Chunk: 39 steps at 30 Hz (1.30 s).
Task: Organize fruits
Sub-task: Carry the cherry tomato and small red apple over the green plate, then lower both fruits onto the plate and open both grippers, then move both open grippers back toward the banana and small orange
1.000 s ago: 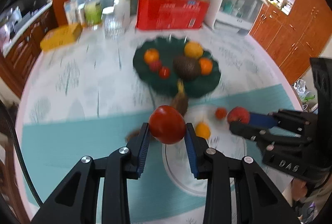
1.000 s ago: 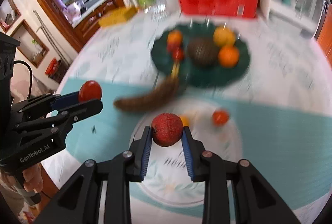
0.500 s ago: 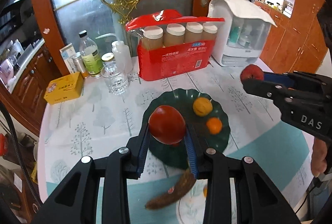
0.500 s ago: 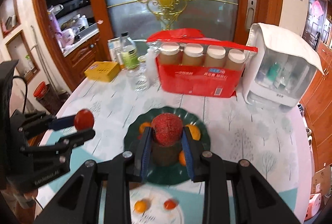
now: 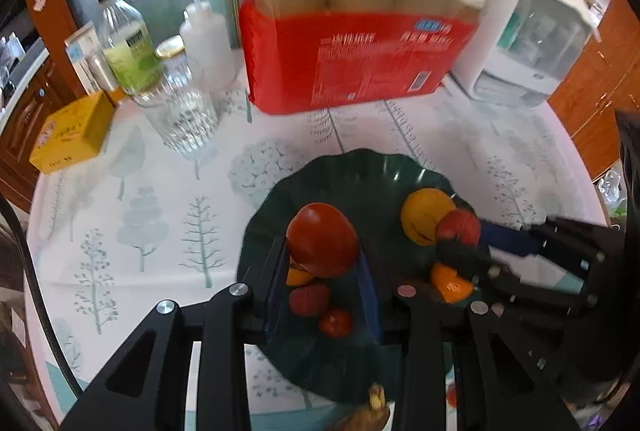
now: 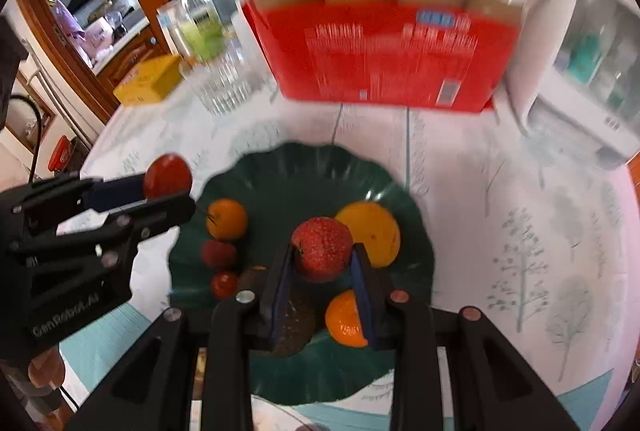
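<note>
**Both grippers over the green plate, each clamped on a red fruit**

Left wrist view: the left gripper point(image 5: 322, 263) sits at centre-bottom of the frame, its blue pads clenched on a smooth red tomato point(image 5: 322, 245). The tomato hangs above the left half of the dark green plate point(image 5: 352, 175). Seen between the fingers, on the plate: a piece of an orange fruit, a bumpy red lychee point(image 5: 309, 300) and a small red cherry tomato point(image 5: 336, 323). At right of centre lies a yellow-orange fruit point(image 5: 422, 217), and below it a small orange point(image 5: 450, 285), partly hidden.

The right gripper point(image 5: 460, 237) enters from the right edge. It is clamped on a rough-skinned red fruit point(image 5: 458, 227), just in front of the yellow-orange fruit.

Right wrist view: the same rough red fruit point(image 6: 322, 249) sits tight between the right gripper's pads, at centre frame over the plate point(image 6: 304, 167). A dark brown rough-skinned fruit point(image 6: 292, 319) shows below, between the fingers. The left gripper is at the left edge, its tomato above the plate's left rim.

Background, upper frame, blurred: a red pack of paper cups point(image 5: 352, 67), a clear glass point(image 5: 182, 113), a yellow box point(image 5: 66, 135), a bottle with a green label point(image 5: 128, 51) and a white appliance point(image 5: 528, 31). All stand on a table under a tree-print cloth point(image 5: 132, 215).
</note>
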### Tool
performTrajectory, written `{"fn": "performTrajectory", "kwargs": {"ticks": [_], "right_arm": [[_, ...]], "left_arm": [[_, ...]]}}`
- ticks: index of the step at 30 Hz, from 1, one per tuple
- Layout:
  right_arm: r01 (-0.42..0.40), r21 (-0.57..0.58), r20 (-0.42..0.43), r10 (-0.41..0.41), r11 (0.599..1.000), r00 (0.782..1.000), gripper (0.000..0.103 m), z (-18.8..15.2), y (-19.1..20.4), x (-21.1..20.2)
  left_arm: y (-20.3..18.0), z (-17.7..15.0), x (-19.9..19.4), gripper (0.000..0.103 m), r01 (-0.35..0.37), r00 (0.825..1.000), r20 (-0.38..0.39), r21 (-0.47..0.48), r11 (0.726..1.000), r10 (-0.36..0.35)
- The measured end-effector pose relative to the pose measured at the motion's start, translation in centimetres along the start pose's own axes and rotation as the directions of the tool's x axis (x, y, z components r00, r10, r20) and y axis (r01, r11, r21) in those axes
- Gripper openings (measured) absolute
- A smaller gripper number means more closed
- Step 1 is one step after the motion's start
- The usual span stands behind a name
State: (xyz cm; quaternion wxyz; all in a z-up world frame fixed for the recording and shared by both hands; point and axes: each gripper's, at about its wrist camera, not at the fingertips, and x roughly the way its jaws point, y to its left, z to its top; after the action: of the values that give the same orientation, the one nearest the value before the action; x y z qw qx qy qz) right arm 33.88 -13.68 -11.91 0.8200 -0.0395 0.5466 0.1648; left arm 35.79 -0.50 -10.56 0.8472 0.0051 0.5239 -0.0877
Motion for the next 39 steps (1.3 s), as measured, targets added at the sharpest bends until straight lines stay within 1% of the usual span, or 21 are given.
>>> {"fn": "performTrajectory", "kwargs": {"ticks": [2, 7, 11, 12, 13, 15, 18, 24, 28, 35, 37, 39], "right_arm": [[-0.009, -0.001, -0.021, 0.009, 1.000, 1.000, 0.029, -0.2, -0.1, 1.1], [-0.025, -0.019, -0.048, 0.025, 0.999, 0.999, 0.030, -0.6, -0.1, 2.8], [-0.034, -0.030, -0.055, 0.033, 0.999, 0.998, 0.030, -0.7, 0.0, 3.3], [-0.036, -0.031, -0.053, 0.034, 0.999, 0.998, 0.031, -0.8, 0.0, 3.3], [-0.038, -0.032, -0.050, 0.037, 0.999, 0.998, 0.031, -0.9, 0.0, 3.2], [-0.045, -0.031, -0.046, 0.043, 0.999, 0.998, 0.032, -0.9, 0.0, 3.1], [-0.052, -0.024, -0.037, 0.051, 0.998, 0.998, 0.033, -0.8, 0.0, 2.9], [-0.031, -0.045, -0.017, 0.030, 0.998, 0.999, 0.033, -1.1, 0.5, 2.0], [-0.020, -0.047, -0.009, 0.020, 0.999, 1.000, 0.033, -1.2, 0.7, 1.4], [-0.004, -0.049, 0.006, 0.004, 0.999, 1.000, 0.033, -1.6, 1.0, 0.1], [0.000, -0.049, 0.012, 0.001, 0.999, 1.000, 0.033, -1.7, 1.0, -0.4], [0.006, -0.049, 0.019, -0.005, 0.999, 1.000, 0.033, -1.8, 1.1, -0.9]], "left_arm": [[-0.3, 0.2, 1.7, 0.032, 0.000, 1.000, -0.022, -0.003, 1.000, 0.000], [-1.0, -0.1, 4.2, 0.032, -0.007, 0.998, -0.065, 0.011, 1.000, 0.008], [-1.0, -0.3, 4.8, 0.034, -0.009, 0.997, -0.083, 0.010, 1.000, 0.010], [-0.9, -0.4, 4.7, 0.037, -0.008, 0.997, -0.082, 0.010, 1.000, 0.009], [-0.9, -0.4, 4.7, 0.044, -0.008, 0.997, -0.081, 0.009, 1.000, 0.009], [-0.8, -0.5, 4.5, 0.053, -0.013, 0.997, -0.070, 0.009, 1.000, 0.014], [-0.7, -0.5, 3.9, 0.054, -0.019, 0.998, -0.054, 0.021, 1.000, 0.020], [-0.6, -0.8, 2.8, 0.056, -0.015, 0.999, -0.040, 0.018, 1.000, 0.016], [-0.5, -1.0, 2.0, 0.061, -0.018, 0.999, -0.031, 0.008, 1.000, 0.018], [-0.2, -1.6, 0.1, 0.067, -0.022, 1.000, -0.011, 0.003, 1.000, 0.022], [-0.2, -1.9, -0.7, 0.071, -0.018, 1.000, -0.005, -0.002, 1.000, 0.018], [-0.2, -2.0, -1.3, 0.071, -0.016, 1.000, 0.000, -0.003, 1.000, 0.016]]}}
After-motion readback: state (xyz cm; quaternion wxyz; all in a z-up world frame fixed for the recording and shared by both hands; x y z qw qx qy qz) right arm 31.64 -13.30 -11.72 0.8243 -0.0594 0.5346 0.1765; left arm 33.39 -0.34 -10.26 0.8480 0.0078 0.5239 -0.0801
